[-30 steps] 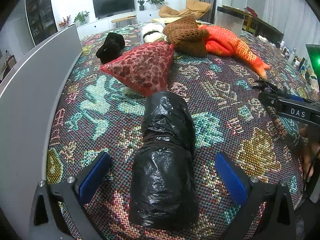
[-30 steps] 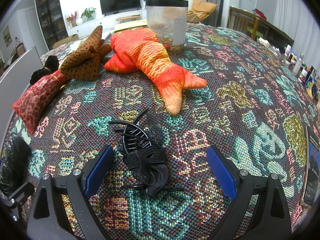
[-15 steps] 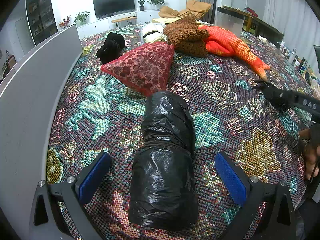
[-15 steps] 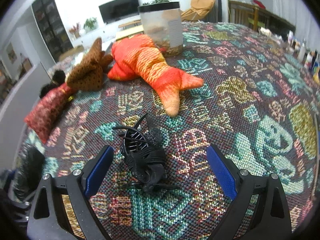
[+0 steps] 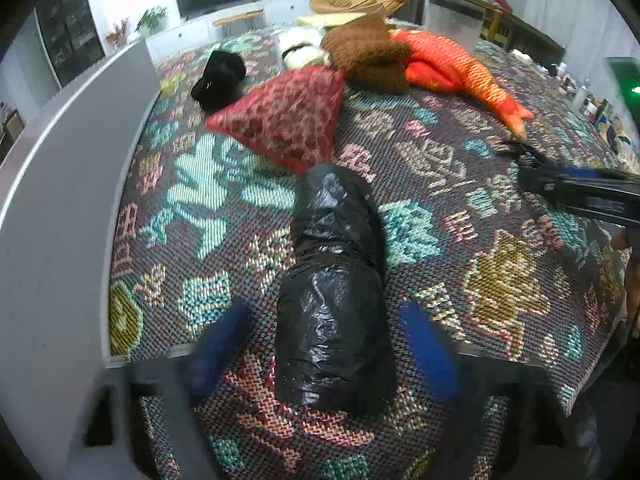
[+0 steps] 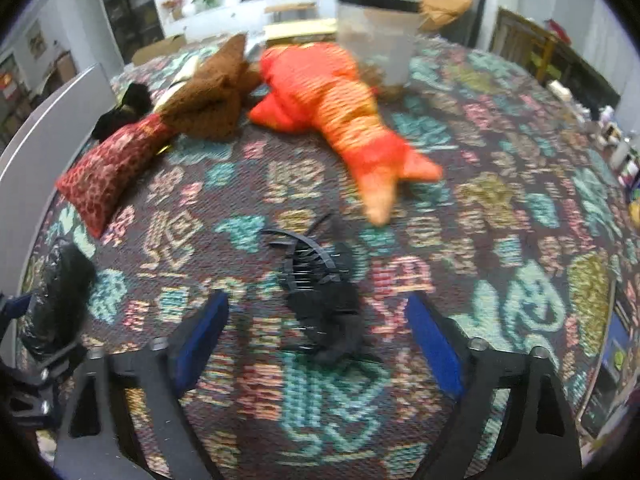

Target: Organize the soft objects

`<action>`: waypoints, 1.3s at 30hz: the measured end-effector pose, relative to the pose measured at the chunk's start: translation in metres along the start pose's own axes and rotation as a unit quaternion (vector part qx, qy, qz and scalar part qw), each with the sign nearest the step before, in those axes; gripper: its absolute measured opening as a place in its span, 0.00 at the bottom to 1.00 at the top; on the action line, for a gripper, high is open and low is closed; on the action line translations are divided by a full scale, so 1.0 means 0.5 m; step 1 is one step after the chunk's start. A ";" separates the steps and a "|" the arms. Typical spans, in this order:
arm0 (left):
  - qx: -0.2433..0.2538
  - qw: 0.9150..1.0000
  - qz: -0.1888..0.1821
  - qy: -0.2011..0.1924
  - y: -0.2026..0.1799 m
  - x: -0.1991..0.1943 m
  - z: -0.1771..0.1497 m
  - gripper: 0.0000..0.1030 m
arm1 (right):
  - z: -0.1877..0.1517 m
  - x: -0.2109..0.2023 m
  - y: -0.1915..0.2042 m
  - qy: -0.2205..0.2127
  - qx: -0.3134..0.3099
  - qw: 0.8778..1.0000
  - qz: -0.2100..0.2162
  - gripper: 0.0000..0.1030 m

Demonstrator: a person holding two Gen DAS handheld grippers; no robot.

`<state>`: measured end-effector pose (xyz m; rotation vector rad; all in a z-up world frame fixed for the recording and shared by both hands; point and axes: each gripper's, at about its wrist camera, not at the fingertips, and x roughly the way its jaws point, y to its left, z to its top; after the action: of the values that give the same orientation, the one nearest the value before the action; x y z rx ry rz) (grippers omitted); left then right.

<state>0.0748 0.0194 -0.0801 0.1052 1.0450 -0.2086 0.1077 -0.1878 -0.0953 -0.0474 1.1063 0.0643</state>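
Note:
A black plastic bag roll (image 5: 334, 280) lies on the patterned cloth between the fingers of my open left gripper (image 5: 324, 356); the pads stand apart from it. My open right gripper (image 6: 316, 340) straddles a black hair clip with fabric (image 6: 320, 288), not touching it. Farther back lie a red patterned cushion (image 5: 288, 120), a brown knitted toy (image 5: 368, 56), an orange fish plush (image 5: 452, 72) and a black soft item (image 5: 218, 80). The bag roll also shows in the right wrist view (image 6: 56, 292) at the far left.
A grey panel (image 5: 60, 184) stands along the table's left edge. A clear plastic container (image 6: 376, 40) stands behind the fish plush. Small bottles and items (image 6: 616, 144) line the right edge. The right gripper's fingers (image 5: 576, 188) reach in from the right in the left wrist view.
My left gripper's fingers have closed inward toward the bag roll. My right gripper has shifted, and its view has turned left and blurred; the hair clip now sits farther forward between the fingers.

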 end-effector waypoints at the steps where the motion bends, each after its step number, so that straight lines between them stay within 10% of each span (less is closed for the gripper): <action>1: 0.002 1.000 -0.001 -0.003 -0.001 -0.004 0.001 0.36 | 0.004 -0.002 0.002 -0.002 0.000 1.000 -0.002 0.35; 14: -0.096 0.982 -0.133 -0.091 0.118 -0.217 0.003 0.36 | 0.046 -0.199 0.122 -0.078 -0.013 0.991 0.105 0.34; 25: -0.233 0.962 0.074 -0.125 0.521 -0.346 -0.084 0.41 | 0.105 -0.336 0.573 -0.092 -0.135 0.939 0.301 0.34; 27: -0.253 0.956 0.123 -0.089 0.570 -0.324 -0.117 0.83 | 0.096 -0.304 0.645 -0.068 -0.136 0.935 0.321 0.44; 29: -0.266 0.950 0.146 -0.072 0.598 -0.309 -0.141 0.89 | 0.089 -0.264 0.669 -0.033 -0.118 0.930 0.347 0.76; 30: -0.272 0.947 0.155 -0.069 0.606 -0.308 -0.153 0.89 | 0.083 -0.244 0.667 -0.021 -0.098 0.928 0.359 0.76; 35: -0.282 0.938 0.162 -0.116 0.587 -0.340 -0.166 0.89 | 0.067 -0.203 0.550 -0.074 -0.083 0.956 0.272 0.76; 39: -0.248 0.951 0.096 -0.156 0.488 -0.352 -0.116 0.89 | 0.044 -0.128 0.367 -0.092 -0.044 0.987 0.123 0.76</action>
<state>-0.0056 0.2896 0.0403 -0.2739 0.7386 0.2139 0.0847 -0.0049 -0.0295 0.0165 0.9198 0.3319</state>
